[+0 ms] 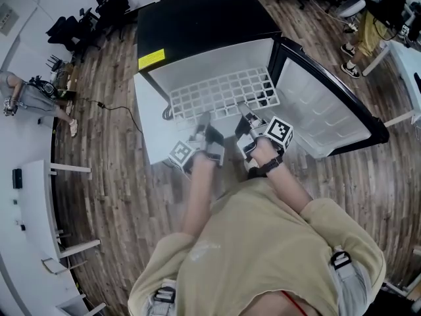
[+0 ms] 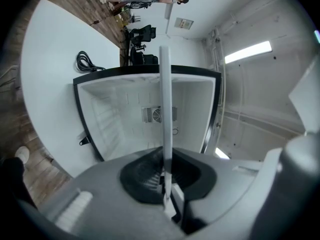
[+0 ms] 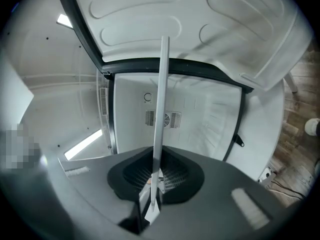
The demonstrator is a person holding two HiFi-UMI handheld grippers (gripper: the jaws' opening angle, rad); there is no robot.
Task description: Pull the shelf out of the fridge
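Our left gripper (image 1: 204, 120) and right gripper (image 1: 245, 112) each clamp the white shelf's (image 1: 223, 94) front edge; fridge (image 1: 197, 18) door (image 1: 329, 110) stands open.

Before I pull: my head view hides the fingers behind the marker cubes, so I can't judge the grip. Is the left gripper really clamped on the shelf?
Observer: Yes. In the left gripper view, the left gripper has its fingers closed on the shelf, which is seen edge-on as a thin white strip.
Operator: And the right?
Observer: Same. The right gripper is closed on that shelf's edge.
Operator: Anything behind it inside?
Observer: Past the strip I see a small fan vent on the back wall of the fridge.
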